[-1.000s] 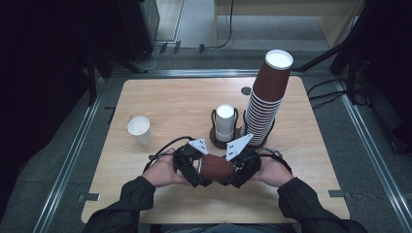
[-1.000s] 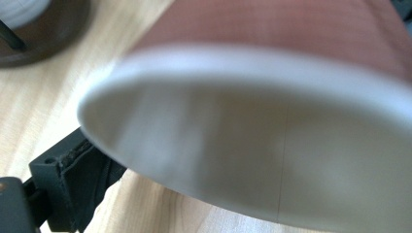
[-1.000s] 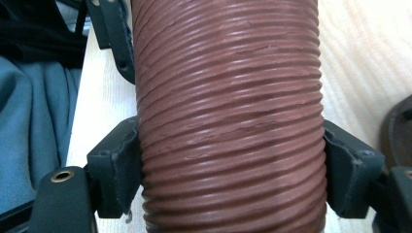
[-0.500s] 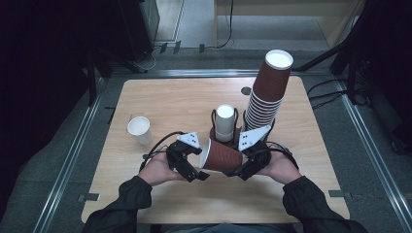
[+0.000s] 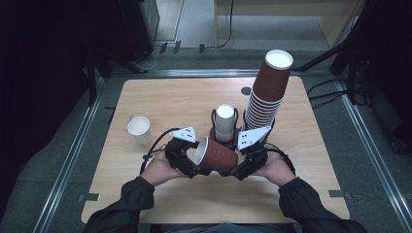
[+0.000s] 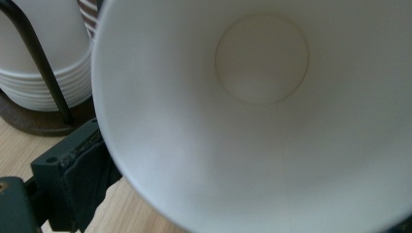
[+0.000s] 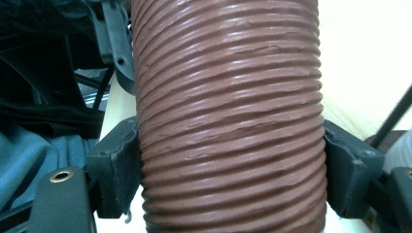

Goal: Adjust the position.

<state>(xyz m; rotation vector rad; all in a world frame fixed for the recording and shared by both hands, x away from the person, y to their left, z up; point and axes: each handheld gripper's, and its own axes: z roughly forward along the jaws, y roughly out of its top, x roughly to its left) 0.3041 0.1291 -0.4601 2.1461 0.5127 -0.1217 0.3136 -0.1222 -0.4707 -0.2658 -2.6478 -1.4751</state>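
A brown ribbed paper cup [image 5: 218,156] lies on its side in the air above the table's near middle, its white mouth facing left. My right gripper [image 5: 238,170] is shut on its body; in the right gripper view both pads [image 7: 119,170] press the ribbed wall [image 7: 228,121]. My left gripper [image 5: 192,162] sits at the mouth end. The left gripper view looks into the white inside of the cup [image 6: 262,121], with one pad [image 6: 82,170] against the outside of the rim.
A tall leaning stack of brown cups [image 5: 269,92] stands at the back right. A wire holder with white cups [image 5: 224,121] is just behind the grippers, also seen as white cups [image 6: 43,63]. A single white cup [image 5: 139,129] stands at the left of the wooden table [image 5: 194,97].
The two grippers have moved slightly apart and forward. More of the brown cup now shows between them, and its mouth has turned up toward the left.
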